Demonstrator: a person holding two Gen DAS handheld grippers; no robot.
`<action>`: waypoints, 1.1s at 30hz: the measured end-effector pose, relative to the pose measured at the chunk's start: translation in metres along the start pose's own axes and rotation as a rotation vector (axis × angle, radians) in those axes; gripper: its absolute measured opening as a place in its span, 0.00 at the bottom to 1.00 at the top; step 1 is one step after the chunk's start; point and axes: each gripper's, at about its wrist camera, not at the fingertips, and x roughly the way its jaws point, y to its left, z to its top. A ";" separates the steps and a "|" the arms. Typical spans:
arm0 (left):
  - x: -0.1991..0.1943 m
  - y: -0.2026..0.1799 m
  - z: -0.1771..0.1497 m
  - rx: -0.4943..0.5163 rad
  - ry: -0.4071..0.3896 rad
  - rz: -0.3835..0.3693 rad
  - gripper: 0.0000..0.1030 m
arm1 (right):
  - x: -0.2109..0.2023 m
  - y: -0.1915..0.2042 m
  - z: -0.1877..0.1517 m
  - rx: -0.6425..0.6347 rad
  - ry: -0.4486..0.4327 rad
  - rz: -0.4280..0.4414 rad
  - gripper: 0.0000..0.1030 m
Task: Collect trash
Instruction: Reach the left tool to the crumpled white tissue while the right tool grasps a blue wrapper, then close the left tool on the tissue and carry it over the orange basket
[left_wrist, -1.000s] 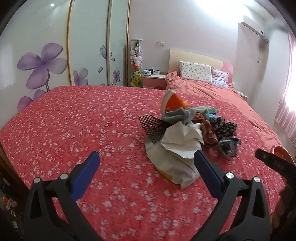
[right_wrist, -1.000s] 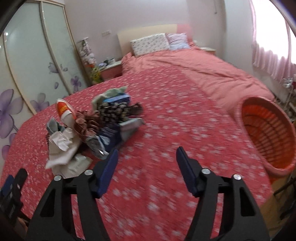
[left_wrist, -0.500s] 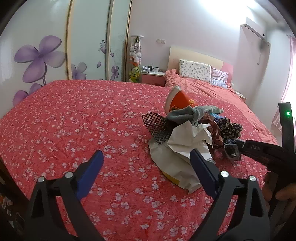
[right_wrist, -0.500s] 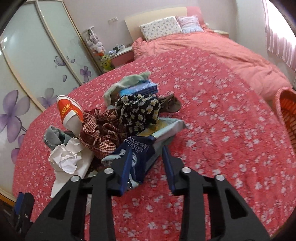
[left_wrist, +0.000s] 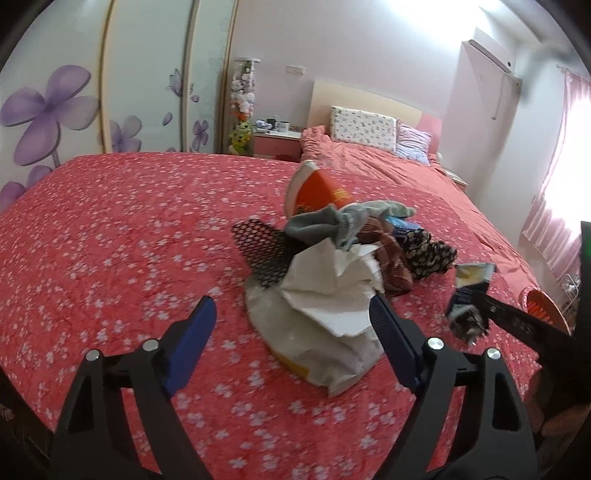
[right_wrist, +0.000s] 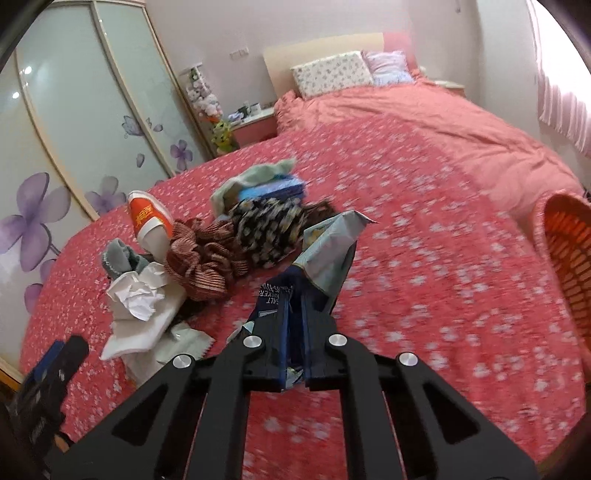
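The snack wrapper (right_wrist: 325, 254), a dark blue and grey foil bag with a torn top, is standing up between the two fingers of the right gripper (right_wrist: 295, 332), which is clenched tight on its lower part. In the left wrist view the same wrapper seems to be hanging a little above the red flowered bed (left_wrist: 110, 229), so I judge it is already lifted from the pile.

Just to the left of this gripper the rest of the heap is lying: a crumpled white paper (right_wrist: 138, 295) on a pale flat bag (right_wrist: 147, 328), then a brown striped cloth (right_wrist: 207, 258), a black flowered cloth (right_wrist: 266, 229), an orange and white shoe (right_wrist: 149, 218) and a grey sock (right_wrist: 118, 256). Far to the right of the gripper, past the edge of the bed, an orange basket (right_wrist: 569, 266) is waiting.

The left gripper (left_wrist: 291, 325) is pointing at the white paper, which is sitting ahead of it and against the right finger. Its jaws are closing, but the pads are not pressing on anything yet.

To my eye, the step in hand is picking the first pieces of trash. The next move is asking the right hand to carry the wrapper sideways to the basket and let it go over the opening, while the left one is needing to go forward and take only the paper, not the clothes beside it.
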 end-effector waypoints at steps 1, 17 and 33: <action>0.002 -0.002 0.003 0.004 0.001 -0.002 0.81 | -0.003 -0.005 0.000 0.003 -0.008 -0.013 0.06; 0.067 -0.037 0.026 0.103 0.102 0.046 0.67 | -0.013 -0.038 -0.014 0.040 -0.002 -0.076 0.06; 0.035 -0.043 0.026 0.109 0.041 -0.084 0.34 | -0.040 -0.058 -0.014 0.075 -0.063 -0.087 0.06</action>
